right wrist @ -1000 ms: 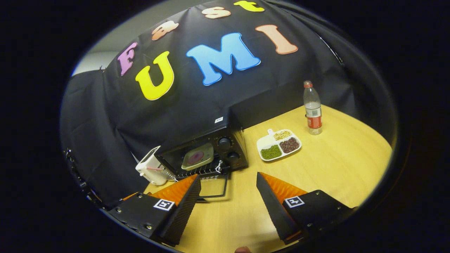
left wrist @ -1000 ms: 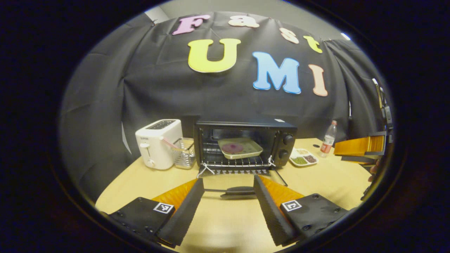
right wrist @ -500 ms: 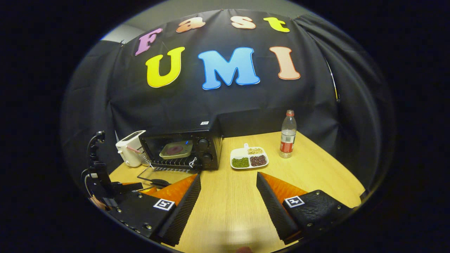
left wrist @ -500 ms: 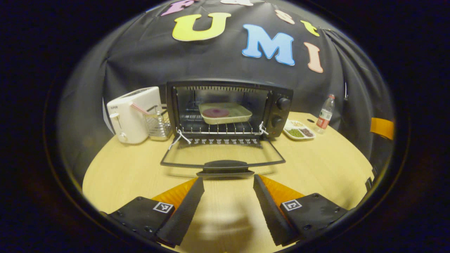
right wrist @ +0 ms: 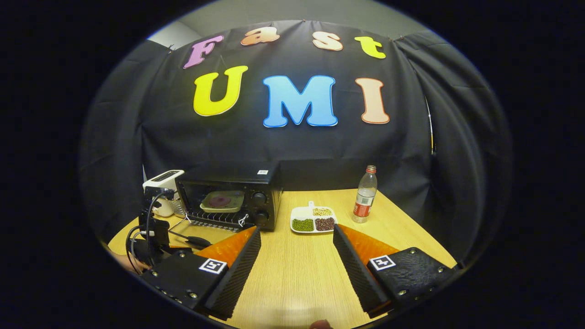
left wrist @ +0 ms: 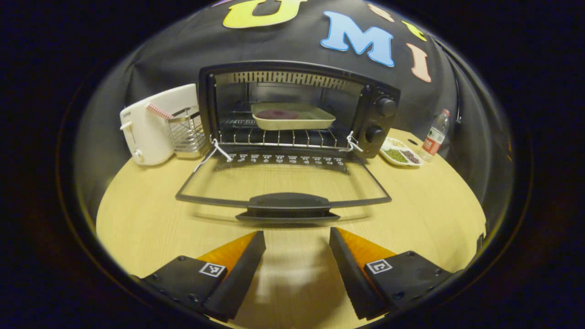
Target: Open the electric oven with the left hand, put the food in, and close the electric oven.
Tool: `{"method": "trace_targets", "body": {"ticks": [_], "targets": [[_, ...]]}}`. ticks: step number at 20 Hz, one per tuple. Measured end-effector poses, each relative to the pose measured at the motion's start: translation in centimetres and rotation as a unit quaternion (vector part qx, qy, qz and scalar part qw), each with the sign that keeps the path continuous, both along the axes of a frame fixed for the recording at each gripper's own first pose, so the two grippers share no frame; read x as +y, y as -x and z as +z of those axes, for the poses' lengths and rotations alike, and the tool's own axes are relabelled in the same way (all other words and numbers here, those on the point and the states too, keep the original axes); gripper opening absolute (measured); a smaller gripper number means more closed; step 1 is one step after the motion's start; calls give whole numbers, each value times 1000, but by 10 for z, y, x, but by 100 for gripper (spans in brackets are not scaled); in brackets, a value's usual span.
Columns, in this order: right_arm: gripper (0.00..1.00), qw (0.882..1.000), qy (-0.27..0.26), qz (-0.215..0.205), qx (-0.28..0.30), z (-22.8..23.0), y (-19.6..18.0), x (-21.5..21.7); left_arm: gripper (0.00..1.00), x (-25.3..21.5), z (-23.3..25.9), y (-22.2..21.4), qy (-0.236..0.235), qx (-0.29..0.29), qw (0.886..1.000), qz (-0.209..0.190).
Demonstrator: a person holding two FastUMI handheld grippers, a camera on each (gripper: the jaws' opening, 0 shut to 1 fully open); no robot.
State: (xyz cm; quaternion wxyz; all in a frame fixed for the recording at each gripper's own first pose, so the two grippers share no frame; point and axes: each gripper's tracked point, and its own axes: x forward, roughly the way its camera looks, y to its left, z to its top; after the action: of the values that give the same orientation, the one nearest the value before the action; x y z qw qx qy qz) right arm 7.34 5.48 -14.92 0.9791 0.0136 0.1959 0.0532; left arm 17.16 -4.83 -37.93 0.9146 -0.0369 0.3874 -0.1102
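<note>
Overhead light is falling evenly on the table; soft shadows are lying beneath the oven door. Fisheye distortion is bending edges; focus is holding sharp.

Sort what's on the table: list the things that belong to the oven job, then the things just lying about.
Part of the job:
electric oven, door down flat
tray of food on the oven rack
left tool, open, facing the door handle

Just lying about:
toaster
wire basket
divided dish of beans
water bottle
right tool, open, empty
</note>
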Motion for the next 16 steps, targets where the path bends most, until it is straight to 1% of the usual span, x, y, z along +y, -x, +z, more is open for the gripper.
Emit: {"method": "trace_targets", "body": {"ticks": [1, 2, 3, 4, 5, 6, 7, 8, 9, 10, 11, 13, 14, 15, 16], "targets": [[98, 1000, -1, 1, 1, -1, -2, 4, 96, 2, -1, -6, -8, -7, 1000, 1], [98, 1000, -2, 3, 2, -2, -4, 7, 92, 3, -2, -6, -13, -1, 1000, 4], [98, 1000, -1, 6, 5, -3, -4, 9, 100, 2, -2, -7, -13, -4, 1000, 7], [98, 1000, -1, 9, 6, -4, -5, 12, 96, 3, 1, -7, -10, -8, 1000, 10], [98, 1000, -3, 13, 7, -6, -5, 17, 100, 2, 1, -7, -7, -11, 1000, 13], [98, 1000, -6, 18, 12, -8, -5, 22, 92, 2, 5, -8, -6, -18, 1000, 15], [98, 1000, -11, 23, 16, -11, -4, 26, 100, 3, 10, -8, -8, -26, 1000, 15], [98, 999, -14, 26, 17, -13, -4, 29, 96, 3, 16, -8, -10, -37, 999, 15], [98, 999, -18, 30, 17, -14, -5, 34, 96, 4, 24, -8, -8, -45, 999, 18], [98, 999, -19, 34, 17, -15, -6, 38, 91, 5, 31, -8, -1, -50, 999, 23], [98, 999, -19, 38, 19, -16, -8, 41, 95, 5, 38, -10, 8, -51, 998, 30], [98, 999, -20, 45, 20, -14, -6, 42, 100, 5, 47, -12, 21, -50, 998, 40], [98, 998, -22, 47, 19, -12, -7, 43, 92, 6, 52, -14, 20, -55, 998, 40], [98, 998, -24, 49, 19, -13, -9, 46, 91, 6, 59, -17, 15, -65, 997, 37], [98, 998, -24, 50, 19, -14, -11, 47, 96, 6, 67, -22, 10, -78, 996, 33]]}}
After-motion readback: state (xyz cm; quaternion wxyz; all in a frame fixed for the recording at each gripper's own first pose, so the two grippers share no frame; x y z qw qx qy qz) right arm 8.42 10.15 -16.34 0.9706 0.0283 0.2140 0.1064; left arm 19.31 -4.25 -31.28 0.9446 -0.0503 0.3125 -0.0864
